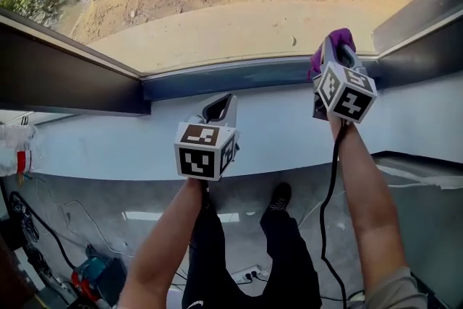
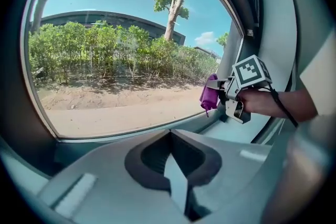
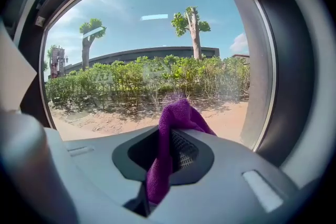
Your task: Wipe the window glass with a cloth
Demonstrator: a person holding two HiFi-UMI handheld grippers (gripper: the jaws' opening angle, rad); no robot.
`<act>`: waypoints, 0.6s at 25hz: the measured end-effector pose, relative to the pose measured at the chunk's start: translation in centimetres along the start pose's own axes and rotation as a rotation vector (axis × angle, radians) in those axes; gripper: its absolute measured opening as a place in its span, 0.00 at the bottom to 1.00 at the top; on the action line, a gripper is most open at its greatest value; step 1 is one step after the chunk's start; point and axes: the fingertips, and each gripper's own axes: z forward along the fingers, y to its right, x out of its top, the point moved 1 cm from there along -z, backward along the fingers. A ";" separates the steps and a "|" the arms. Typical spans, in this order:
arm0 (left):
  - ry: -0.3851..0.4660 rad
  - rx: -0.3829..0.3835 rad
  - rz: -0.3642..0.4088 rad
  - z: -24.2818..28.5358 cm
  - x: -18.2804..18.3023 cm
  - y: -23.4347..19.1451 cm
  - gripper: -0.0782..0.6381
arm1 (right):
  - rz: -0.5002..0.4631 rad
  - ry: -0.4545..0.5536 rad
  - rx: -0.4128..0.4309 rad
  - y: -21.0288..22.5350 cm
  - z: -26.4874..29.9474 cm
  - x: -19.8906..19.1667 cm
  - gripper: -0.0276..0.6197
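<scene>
The window glass (image 1: 239, 3) fills the top of the head view, with sand and bushes outside. My right gripper (image 1: 334, 54) is raised at the pane's lower right corner and is shut on a purple cloth (image 1: 338, 35), which pokes out past the tips close to the glass. In the right gripper view the cloth (image 3: 176, 118) hangs between the jaws in front of the glass (image 3: 157, 50). My left gripper (image 1: 219, 107) hovers lower, over the white sill (image 1: 275, 134), shut with nothing in it. The left gripper view shows the right gripper (image 2: 223, 93) and the cloth (image 2: 209, 96) by the frame.
Dark window frames stand at the left (image 1: 58, 76) and the right (image 1: 419, 11). Below the sill are the person's legs and a shoe (image 1: 278, 195), cables (image 1: 65, 221), a power strip (image 1: 249, 273) and a red and teal tool (image 1: 94, 278) on the floor.
</scene>
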 end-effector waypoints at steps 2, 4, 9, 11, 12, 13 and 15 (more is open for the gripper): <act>-0.005 0.007 -0.006 -1.0 -0.7 -1.5 0.11 | -0.010 0.000 0.016 -2.6 0.0 -0.4 0.14; -0.011 0.016 -0.014 -2.1 -1.4 -2.9 0.11 | -0.028 -0.004 0.038 -5.3 -0.1 -0.7 0.14; -0.011 0.034 -0.024 -4.7 -2.1 -6.2 0.11 | -0.064 -0.005 0.105 -12.2 -0.3 -1.0 0.14; -0.007 0.042 -0.029 -5.7 -2.5 -7.4 0.11 | -0.053 -0.008 0.109 -14.1 -0.3 -1.2 0.14; -0.003 0.046 -0.033 -6.2 -2.6 -8.1 0.11 | -0.050 -0.009 0.112 -15.0 -0.3 -1.2 0.14; 0.001 0.050 -0.038 -6.6 -2.7 -8.7 0.11 | -0.053 -0.009 0.119 -15.9 -0.2 -1.3 0.14; 0.006 0.062 -0.047 -7.5 -3.2 -9.9 0.11 | -0.063 -0.009 0.137 -18.0 -0.2 -1.5 0.14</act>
